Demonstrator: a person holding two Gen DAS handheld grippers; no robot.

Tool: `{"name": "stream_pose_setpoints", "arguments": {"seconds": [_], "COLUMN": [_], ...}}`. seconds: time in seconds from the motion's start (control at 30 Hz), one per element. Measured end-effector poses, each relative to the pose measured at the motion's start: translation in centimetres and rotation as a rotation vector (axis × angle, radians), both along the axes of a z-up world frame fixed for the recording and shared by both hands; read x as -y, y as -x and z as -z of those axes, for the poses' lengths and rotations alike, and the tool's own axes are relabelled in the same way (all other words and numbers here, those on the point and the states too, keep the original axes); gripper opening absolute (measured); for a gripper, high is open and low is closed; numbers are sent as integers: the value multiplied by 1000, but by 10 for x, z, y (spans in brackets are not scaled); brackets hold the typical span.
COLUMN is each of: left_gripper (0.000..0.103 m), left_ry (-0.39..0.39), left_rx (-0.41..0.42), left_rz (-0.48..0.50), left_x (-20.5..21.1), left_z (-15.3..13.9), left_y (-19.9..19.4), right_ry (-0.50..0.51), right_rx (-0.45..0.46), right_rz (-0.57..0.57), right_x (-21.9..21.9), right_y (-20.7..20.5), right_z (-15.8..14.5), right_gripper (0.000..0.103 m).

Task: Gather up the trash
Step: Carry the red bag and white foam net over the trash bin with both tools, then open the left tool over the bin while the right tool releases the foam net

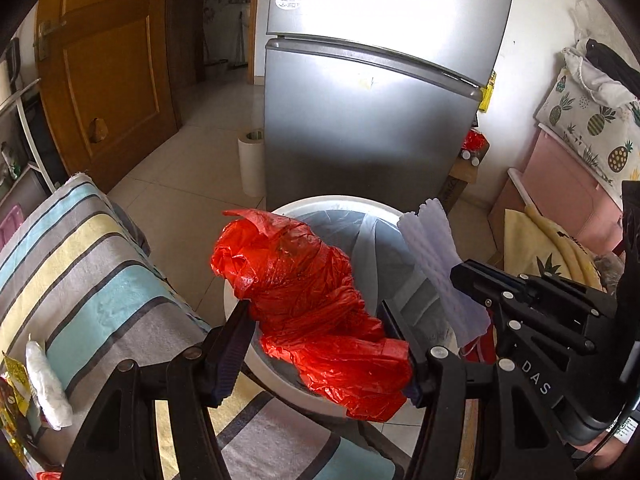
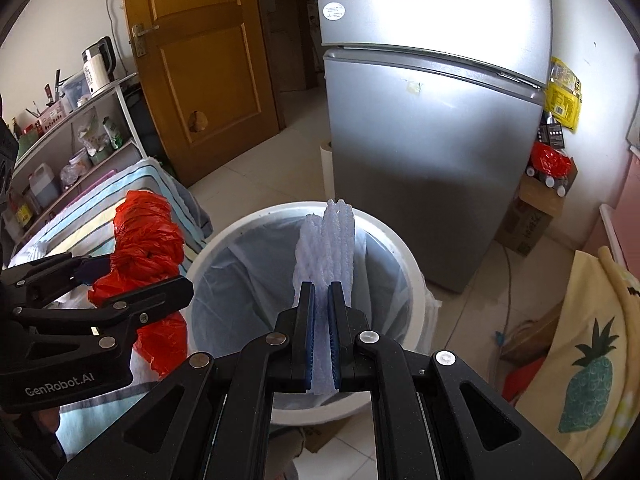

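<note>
I have two pieces of trash in hand and both hang right over the bin [image 2: 412,280]. My left gripper [image 1: 320,328] has its jaws set fairly wide, pressed on a crumpled red plastic bag [image 1: 304,292]. The bag fills the gap between them and sticks out in front and below. My right gripper [image 2: 320,332] has its jaws squeezed almost together on a white foam net [image 2: 332,240], the soft kind that wraps fruit. The net stands up past the tips of the jaws.

The bin is white and round with a clear liner [image 2: 240,280] inside. It sits on the floor in front of the silver fridge [image 2: 432,140]. In the right wrist view the net is above the open mouth of the bin. The red bag is over the near rim on the left side, next to the striped blanket [image 1: 80,264].

So I think the picking up is done for these two things, and dropping them in is what comes next. Neither one is in the bin yet. I can't see any trash at the bottom of the liner.

There is more left, I think. A white wad [image 1: 46,384] and a shiny gold wrapper [image 1: 14,392] lie on the striped blanket at the left edge of the left wrist view. Those look like trash too
</note>
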State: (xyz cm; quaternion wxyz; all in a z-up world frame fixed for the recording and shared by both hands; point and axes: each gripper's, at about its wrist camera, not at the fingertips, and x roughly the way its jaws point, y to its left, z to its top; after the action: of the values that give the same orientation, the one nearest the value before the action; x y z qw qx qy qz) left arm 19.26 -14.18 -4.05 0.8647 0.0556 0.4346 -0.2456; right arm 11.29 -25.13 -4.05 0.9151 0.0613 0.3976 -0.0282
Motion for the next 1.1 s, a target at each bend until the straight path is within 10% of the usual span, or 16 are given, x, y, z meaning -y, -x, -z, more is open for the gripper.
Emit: {"name": "stream_pose_setpoints", "arguments": {"seconds": [0.43, 0.63, 1.1], "left_gripper": [65, 68, 68], "left_ry": [-30, -38, 7], "left_rx": [-45, -32, 37], "left_rz": [-36, -60, -135], "left_x": [10, 3, -38], "left_z": [21, 19, -11], "left_y": [-13, -8, 21], "right_ry": [6, -12, -18], "right_rx": [-57, -43, 34], "right_rz": [50, 68, 44], "right_x": [19, 21, 2], "right_y": [-16, -12, 9], "right_z": [18, 17, -4], "right_gripper": [9, 44, 45]}}
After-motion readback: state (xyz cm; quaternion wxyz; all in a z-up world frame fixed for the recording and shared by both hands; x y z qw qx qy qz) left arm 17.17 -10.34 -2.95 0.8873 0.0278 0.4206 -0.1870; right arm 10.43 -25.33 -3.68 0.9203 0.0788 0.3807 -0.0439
